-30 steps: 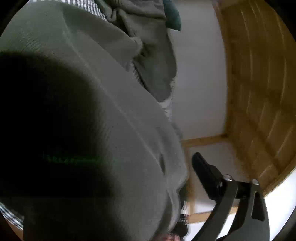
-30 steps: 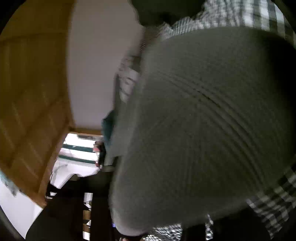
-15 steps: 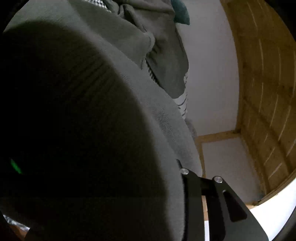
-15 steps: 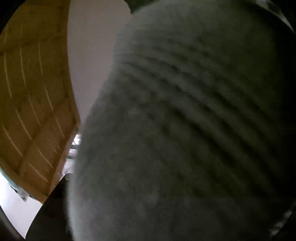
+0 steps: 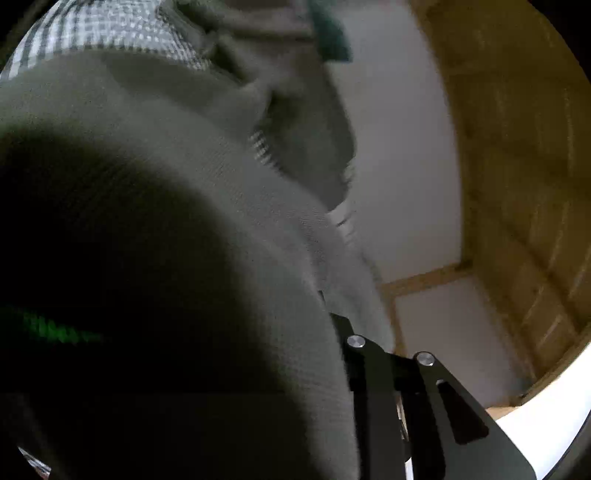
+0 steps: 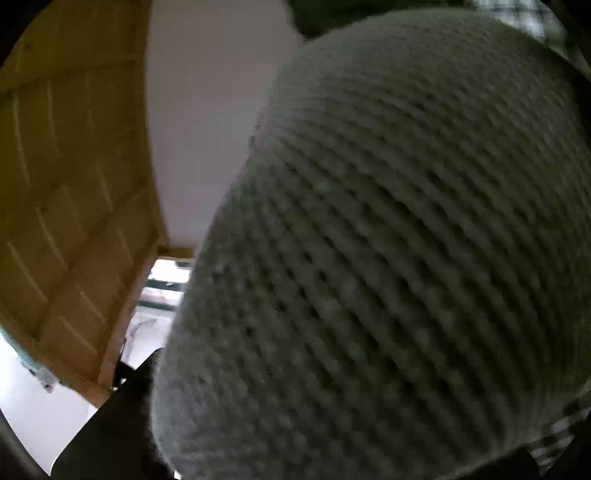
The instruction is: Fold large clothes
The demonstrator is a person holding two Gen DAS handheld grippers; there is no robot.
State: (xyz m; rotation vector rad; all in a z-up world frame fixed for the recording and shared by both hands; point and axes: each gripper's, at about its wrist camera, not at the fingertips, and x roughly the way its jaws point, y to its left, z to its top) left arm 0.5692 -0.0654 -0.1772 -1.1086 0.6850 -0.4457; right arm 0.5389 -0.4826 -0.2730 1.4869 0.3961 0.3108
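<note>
Both grippers have just been closing, and in both views the grey knit sweater [image 5: 207,206] is what sits between the jaws. A second ago the left gripper [image 5: 332,325] had its right finger standing way off toward the lower right of the frame with clear wall between it and the cloth; now that finger [image 5: 373,387] is tucked right up against the knit at bottom centre. So that reads to me as a grab that's landed, jaws pinching the sweater. The other finger is buried under fabric, so I can't see it.

Right side is the same story but messier. The sweater [image 6: 388,258] has gone from filling about half that frame to swallowing nearly all of it, blurry ribbing from upper right to bottom. Only a dark bit of one finger [image 6: 133,380] pokes out at lower left, touching the knit edge. I'd call the right gripper [image 6: 159,391] clamped on the cloth too, though the pads themselves are hidden.

For the task, I think this is the pick-up: both ends gripped, ready to lift and spread it. No fold done yet as far as I can tell.

Behind it, checked fabric [image 5: 110,33] runs across the upper left of the left view, wood panelling [image 5: 517,166] on the right.
</note>
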